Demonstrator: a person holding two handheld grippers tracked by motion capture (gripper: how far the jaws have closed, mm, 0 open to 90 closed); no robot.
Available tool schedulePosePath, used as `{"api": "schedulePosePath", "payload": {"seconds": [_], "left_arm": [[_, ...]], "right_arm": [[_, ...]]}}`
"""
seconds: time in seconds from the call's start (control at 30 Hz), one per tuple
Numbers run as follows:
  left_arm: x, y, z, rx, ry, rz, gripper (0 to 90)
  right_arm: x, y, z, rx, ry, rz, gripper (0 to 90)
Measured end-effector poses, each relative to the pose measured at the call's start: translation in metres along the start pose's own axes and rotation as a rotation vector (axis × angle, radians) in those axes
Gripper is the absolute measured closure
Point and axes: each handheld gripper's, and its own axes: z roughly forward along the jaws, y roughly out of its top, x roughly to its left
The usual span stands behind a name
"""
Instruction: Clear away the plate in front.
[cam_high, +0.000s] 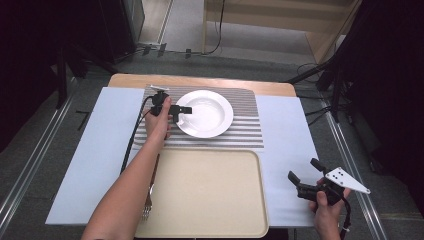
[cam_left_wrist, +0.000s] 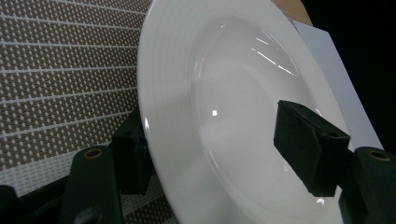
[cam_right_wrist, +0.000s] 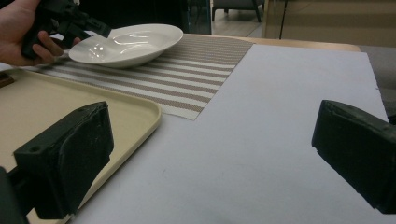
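A white deep plate (cam_high: 207, 112) lies on a striped placemat (cam_high: 247, 131) at the far middle of the table. My left gripper (cam_high: 184, 111) reaches in from the left and straddles the plate's left rim. In the left gripper view one pad (cam_left_wrist: 133, 161) sits under the rim of the plate (cam_left_wrist: 233, 93) and the other pad (cam_left_wrist: 310, 147) hovers over its inner slope, with a gap showing. My right gripper (cam_high: 305, 169) stands open over the white sheet (cam_high: 290, 135) at the near right, with nothing between its pads (cam_right_wrist: 70, 154).
A beige tray (cam_high: 200, 200) lies near the front, below the placemat. A fork (cam_high: 147, 209) rests along its left edge, beside the left forearm. The white sheet covers the table; beyond it the wooden table edge (cam_high: 200, 80) and the floor show.
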Motion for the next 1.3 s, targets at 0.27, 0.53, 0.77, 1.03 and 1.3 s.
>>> {"api": "schedulePosePath", "payload": {"seconds": [0.27,0.53,0.77,1.03,1.3], "left_arm": [[0.000,-0.001,0.005,0.017,-0.007,-0.032,31.5],[-0.004,-0.003,0.007,-0.001,0.074,-0.034,54.8],[-0.003,-0.005,0.007,-0.020,0.070,-0.070,73.6],[-0.017,-0.004,0.002,-0.069,0.031,-0.003,79.2],[-0.031,-0.002,0.000,-0.095,0.053,0.051,81.9]], "right_arm": [[0.000,0.000,0.001,0.004,-0.002,-0.001,0.0],[0.000,-0.001,0.002,0.012,-0.002,0.002,0.0],[0.000,-0.001,0.003,0.015,-0.007,-0.003,0.0],[0.000,-0.001,0.003,0.015,-0.006,-0.003,0.0],[0.000,0.000,0.002,0.013,-0.005,-0.003,0.0]]}}
